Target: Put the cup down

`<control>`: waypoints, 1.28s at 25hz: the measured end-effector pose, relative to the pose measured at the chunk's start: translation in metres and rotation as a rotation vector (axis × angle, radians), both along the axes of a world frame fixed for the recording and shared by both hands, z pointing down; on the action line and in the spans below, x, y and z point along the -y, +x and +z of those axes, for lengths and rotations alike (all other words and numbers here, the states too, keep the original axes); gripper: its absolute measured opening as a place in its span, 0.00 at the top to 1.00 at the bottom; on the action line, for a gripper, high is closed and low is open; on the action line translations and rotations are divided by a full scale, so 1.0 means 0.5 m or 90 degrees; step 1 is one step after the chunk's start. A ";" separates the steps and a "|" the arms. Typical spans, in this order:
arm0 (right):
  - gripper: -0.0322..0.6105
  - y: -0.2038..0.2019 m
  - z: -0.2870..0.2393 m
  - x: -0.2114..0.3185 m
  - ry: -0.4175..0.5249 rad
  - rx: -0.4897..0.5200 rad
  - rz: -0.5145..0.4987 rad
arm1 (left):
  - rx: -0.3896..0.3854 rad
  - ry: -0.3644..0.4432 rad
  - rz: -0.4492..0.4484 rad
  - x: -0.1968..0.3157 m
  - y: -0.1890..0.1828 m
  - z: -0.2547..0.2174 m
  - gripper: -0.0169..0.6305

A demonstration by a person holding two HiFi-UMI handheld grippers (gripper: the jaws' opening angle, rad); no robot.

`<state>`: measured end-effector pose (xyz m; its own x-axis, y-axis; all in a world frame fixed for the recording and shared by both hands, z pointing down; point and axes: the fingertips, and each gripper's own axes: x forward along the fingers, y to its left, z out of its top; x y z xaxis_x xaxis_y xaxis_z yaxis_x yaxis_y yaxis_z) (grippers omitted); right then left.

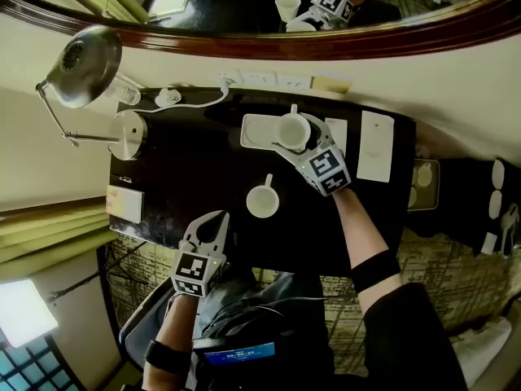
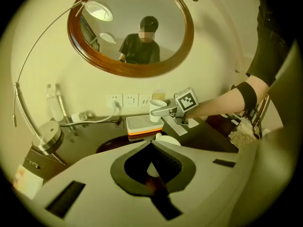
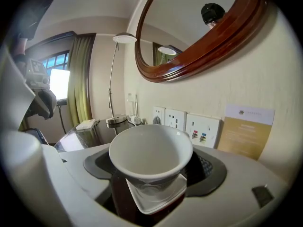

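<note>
Over the white tray (image 1: 256, 130) at the back of the desk (image 1: 195, 177), our right gripper (image 1: 295, 137) clasps the white cup (image 3: 150, 157) between wide-set jaws; our left gripper (image 1: 215, 220) hangs near the front edge, jaws closed, empty.

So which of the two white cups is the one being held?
The cup between the right gripper's jaws, above the white tray. The other cup stands free on the dark table, nearer the left gripper.

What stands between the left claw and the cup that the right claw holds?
Another white cup stands on the dark table between left claw and held cup; the head view shows it.
</note>
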<state>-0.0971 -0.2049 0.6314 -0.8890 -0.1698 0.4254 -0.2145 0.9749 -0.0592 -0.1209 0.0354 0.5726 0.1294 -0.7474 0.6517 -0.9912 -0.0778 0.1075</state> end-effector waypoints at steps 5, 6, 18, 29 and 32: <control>0.27 -0.007 0.011 0.007 -0.014 0.006 0.013 | 0.002 -0.007 -0.013 -0.020 -0.015 0.006 0.97; 0.27 -0.010 0.013 0.005 -0.015 0.007 0.012 | 0.003 -0.008 -0.014 -0.021 -0.016 0.006 0.97; 0.22 -0.015 0.022 0.000 -0.005 -0.009 0.000 | 0.005 -0.007 -0.006 -0.017 -0.021 0.001 0.97; 0.20 0.019 -0.106 -0.006 0.035 0.015 0.037 | -0.001 0.018 0.011 -0.018 -0.038 -0.034 0.97; 0.25 0.049 -0.160 -0.030 0.051 0.012 0.041 | -0.004 0.036 0.025 -0.015 -0.045 -0.055 0.97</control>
<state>-0.0729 -0.1896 0.5513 -0.8827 -0.2597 0.3917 -0.2769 0.9608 0.0131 -0.1436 0.0431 0.5453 0.1631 -0.7773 0.6077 -0.9866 -0.1223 0.1083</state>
